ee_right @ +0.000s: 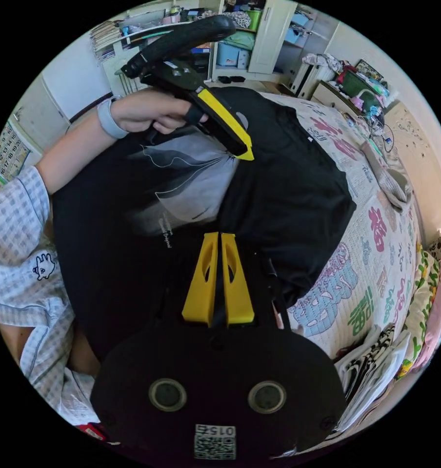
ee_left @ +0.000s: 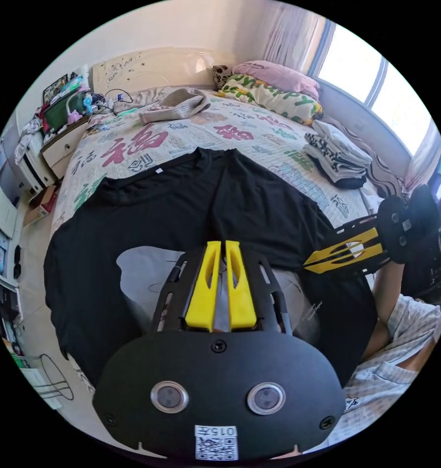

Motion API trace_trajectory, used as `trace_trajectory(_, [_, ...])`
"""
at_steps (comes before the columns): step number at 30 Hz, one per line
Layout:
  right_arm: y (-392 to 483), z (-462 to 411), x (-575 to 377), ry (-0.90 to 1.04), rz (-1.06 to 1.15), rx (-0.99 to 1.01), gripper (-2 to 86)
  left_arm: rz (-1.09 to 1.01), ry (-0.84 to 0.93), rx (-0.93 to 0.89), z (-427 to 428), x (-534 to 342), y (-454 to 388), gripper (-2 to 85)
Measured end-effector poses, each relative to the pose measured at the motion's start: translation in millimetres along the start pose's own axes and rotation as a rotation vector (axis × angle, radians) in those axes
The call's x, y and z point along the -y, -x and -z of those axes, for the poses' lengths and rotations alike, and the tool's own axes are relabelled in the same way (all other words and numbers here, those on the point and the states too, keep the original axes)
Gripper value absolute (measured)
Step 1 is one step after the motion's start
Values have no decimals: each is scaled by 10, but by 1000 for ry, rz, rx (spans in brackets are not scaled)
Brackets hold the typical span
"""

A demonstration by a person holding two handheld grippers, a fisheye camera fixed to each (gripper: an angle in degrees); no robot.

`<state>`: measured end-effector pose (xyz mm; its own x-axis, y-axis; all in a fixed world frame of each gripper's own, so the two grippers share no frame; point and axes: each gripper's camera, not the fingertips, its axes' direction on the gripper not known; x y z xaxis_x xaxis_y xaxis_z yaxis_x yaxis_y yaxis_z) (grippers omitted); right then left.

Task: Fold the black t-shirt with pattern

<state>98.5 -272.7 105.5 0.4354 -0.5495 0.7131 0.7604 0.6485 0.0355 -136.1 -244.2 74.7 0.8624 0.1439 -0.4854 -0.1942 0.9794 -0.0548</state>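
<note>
Two tools pinch the black t-shirt [ee_left: 191,204] w/ jaws pressed together on cloth: left tool [ee_left: 220,243] at its grey print, right tool [ee_right: 219,236] at 3 o'clock. Shirt lies spread on the bed [ee_left: 259,131]; folded clothes [ee_left: 335,153] and pillows [ee_left: 279,92] past it at 1 o'clock.

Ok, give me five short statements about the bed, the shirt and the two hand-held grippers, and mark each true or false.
1. The black t-shirt lies spread on the bed. True.
2. The left hand-held gripper stands wide open. False: its yellow jaws are closed together on the shirt.
3. The right hand-held gripper is closed on black fabric. True.
4. The stack of folded clothes sits on the floor. False: it rests on the bed.
5. The shirt's print is red. False: it is light grey.
</note>
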Motion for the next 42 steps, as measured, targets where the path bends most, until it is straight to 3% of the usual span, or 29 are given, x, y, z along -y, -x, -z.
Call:
trace_trajectory(11, [108, -281, 415, 4, -6, 74, 24, 84, -19, -122, 674, 54, 616, 19])
trace_trajectory(13, [81, -247, 449, -35, -47, 80, 48, 125, -90, -157, 1019, 42, 844, 27])
trace_trajectory(18, [61, 63, 525, -267, -189, 48, 62, 445, -511, -234, 2526, -478, 2238, 65])
trace_trajectory(22, [194, 160, 931, -420, -177, 90, 51, 702, -585, -165, 3054, -1219, 3302, 73])
trace_trajectory(26, [315, -59, 2177, -290, -123, 109, 52, 817, -520, -390, 2991, -1985, 4233, 90])
trace_trajectory(30, [470, -452, 3599, -201, -44, 118, 52, 773, -563, -590, 2967, -2596, 4573, 102])
trace_trajectory(36, [652, -1275, 5288, -58, -58, 33, 68, 775, -599, -719, 2927, -3124, 4889, 115])
trace_trajectory(42, [841, -2155, 6268, 156, -73, -49, 93, 711, -582, -837, 2966, -3114, 5026, 125])
